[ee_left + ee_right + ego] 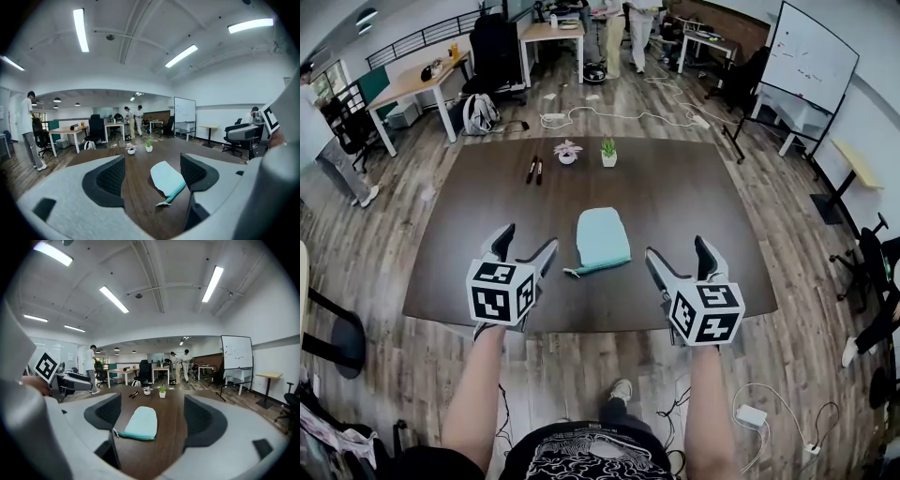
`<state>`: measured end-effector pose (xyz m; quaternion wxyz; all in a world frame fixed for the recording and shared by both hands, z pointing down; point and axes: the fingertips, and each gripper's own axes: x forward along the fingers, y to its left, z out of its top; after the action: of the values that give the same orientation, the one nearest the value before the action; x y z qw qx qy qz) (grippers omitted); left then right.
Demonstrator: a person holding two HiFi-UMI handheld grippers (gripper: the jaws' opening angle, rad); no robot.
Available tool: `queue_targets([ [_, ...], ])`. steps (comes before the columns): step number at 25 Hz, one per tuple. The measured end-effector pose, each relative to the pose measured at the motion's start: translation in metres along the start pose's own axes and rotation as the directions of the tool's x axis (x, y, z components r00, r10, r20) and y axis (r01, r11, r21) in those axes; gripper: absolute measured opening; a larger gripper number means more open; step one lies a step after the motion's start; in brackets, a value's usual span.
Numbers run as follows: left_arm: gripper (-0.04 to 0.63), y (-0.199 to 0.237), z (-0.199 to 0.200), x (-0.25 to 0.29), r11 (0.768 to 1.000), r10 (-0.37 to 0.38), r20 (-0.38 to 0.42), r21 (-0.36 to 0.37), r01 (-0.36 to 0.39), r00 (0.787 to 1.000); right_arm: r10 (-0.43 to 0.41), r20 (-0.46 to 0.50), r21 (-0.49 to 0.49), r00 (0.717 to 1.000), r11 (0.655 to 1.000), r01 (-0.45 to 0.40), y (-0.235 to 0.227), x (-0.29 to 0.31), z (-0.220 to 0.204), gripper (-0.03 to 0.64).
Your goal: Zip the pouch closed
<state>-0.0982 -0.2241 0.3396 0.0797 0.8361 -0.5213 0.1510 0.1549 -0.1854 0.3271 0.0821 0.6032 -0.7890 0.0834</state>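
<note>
Plainly, nothing is gripped yet. The pale blue pouch [603, 239] lies flat on the dark worktop [694, 187], a little toward 6 o'clock from its middle. Its teal zipper edge [598, 268] is turned to 6 o'clock, toward the person, which probably puts the zip within easy reach of both tools. A small tab [571, 273], likely the pull, sticks out at the pouch's 7 o'clock corner. How far the zip stands open I cannot tell.

The left hand-held gripper [528, 239] hovers near the worktop's 6 o'clock edge with its jaws spread wide and nothing between them. From it the pouch lies at about 2 o'clock, apart from the jaws; its own view shows the tab corner just ahead, nearer the right-side jaw. The right hand-held gripper [677, 248] is likewise wide open and empty, with the pouch at about 10 o'clock, also untouched.

The two tools flank the pouch, one on each side. That suits one pinning the fabric while the other takes the tab, though which does which is only a guess.

Two dark pens [534, 169] and two small potted plants [588, 151] sit well away, toward 12 o'clock.
</note>
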Motion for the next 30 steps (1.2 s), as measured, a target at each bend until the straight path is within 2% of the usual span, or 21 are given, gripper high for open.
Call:
queue_targets([
  [16, 0.339, 0.007, 0.017, 0.042, 0.989, 0.143, -0.027, -0.037, -0.144, 0.989, 0.142, -0.010, -0.008, 0.990, 0.990, -0.142, -0.042, 0.074, 0.016, 0.416],
  [23, 0.339, 0.000, 0.017, 0.050, 0.984, 0.171, -0.033, -0.047, -0.172, 0.985, 0.179, -0.013, -0.017, 0.984, 0.984, -0.180, -0.050, 0.084, 0.016, 0.416],
  [30, 0.339, 0.005, 0.020, 0.055, 0.985, 0.166, -0.035, -0.038, -0.167, 0.986, 0.184, -0.007, -0.016, 0.983, 0.983, -0.184, -0.046, 0.094, 0.021, 0.416],
])
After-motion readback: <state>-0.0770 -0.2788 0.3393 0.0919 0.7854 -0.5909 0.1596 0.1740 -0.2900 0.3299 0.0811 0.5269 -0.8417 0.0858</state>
